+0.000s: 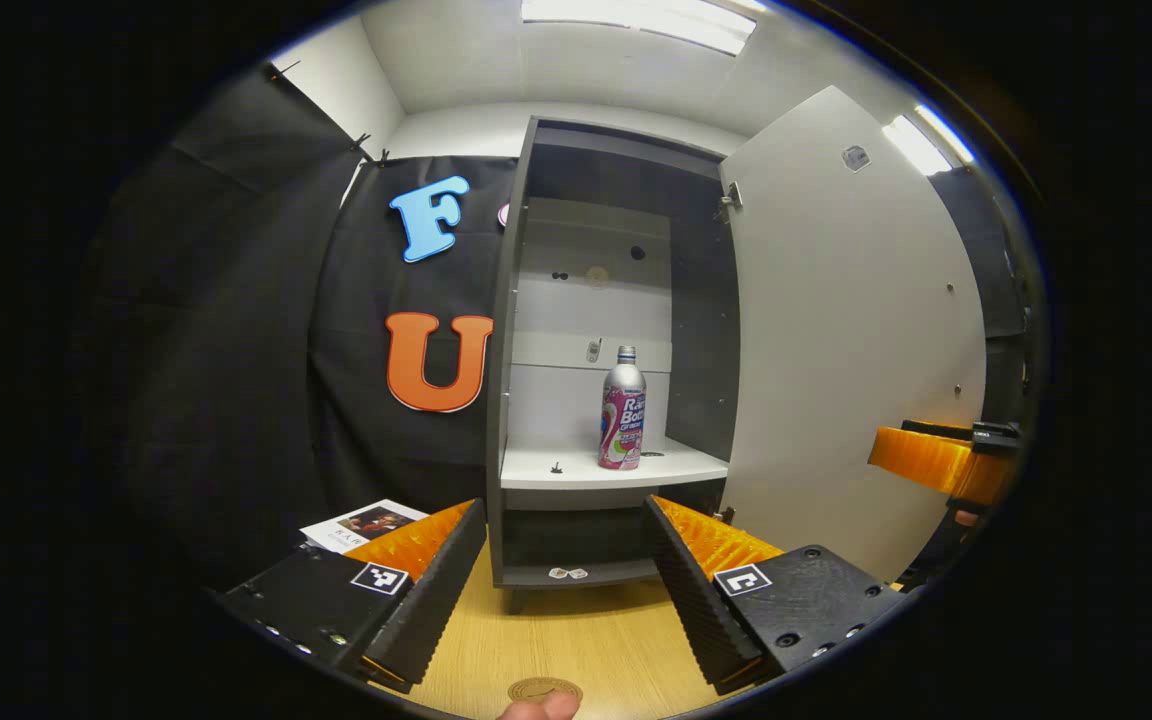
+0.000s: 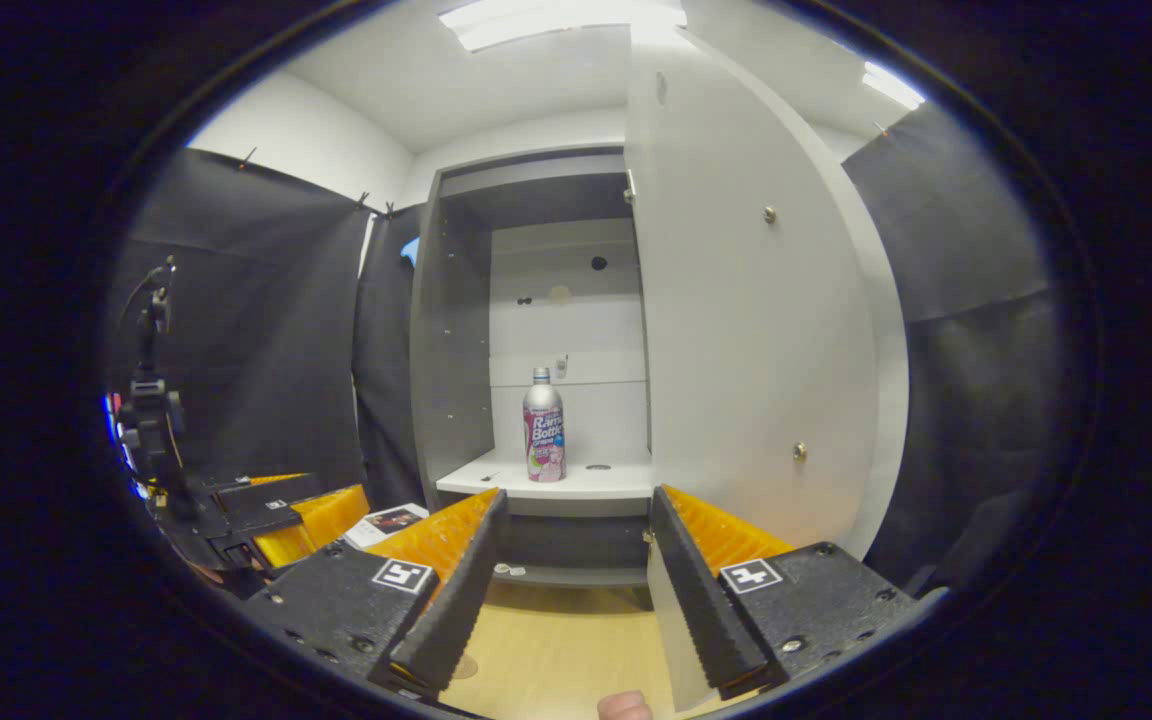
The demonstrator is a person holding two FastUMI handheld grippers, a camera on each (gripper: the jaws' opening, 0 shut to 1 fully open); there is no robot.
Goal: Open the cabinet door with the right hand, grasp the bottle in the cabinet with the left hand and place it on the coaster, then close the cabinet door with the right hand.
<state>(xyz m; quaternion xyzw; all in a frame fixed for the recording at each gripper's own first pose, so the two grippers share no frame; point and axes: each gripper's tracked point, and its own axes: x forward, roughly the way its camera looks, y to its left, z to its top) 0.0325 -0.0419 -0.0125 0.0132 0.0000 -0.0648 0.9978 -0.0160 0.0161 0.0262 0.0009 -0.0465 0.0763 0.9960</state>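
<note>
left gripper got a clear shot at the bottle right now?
Probably yes. The cabinet door is swung wide open, the bottle stands upright on the shelf, and the left gripper is open, facing it with nothing between.

Both views low over table [image 1: 576,640], facing nearby open cabinet [image 1: 596,470], left view farther left

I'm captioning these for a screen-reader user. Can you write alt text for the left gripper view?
A silver bottle with a pink label stands upright on the white shelf of a grey cabinet whose white door is swung open to the right. The left hand-held gripper, open, points at it above a light wooden table.
</note>
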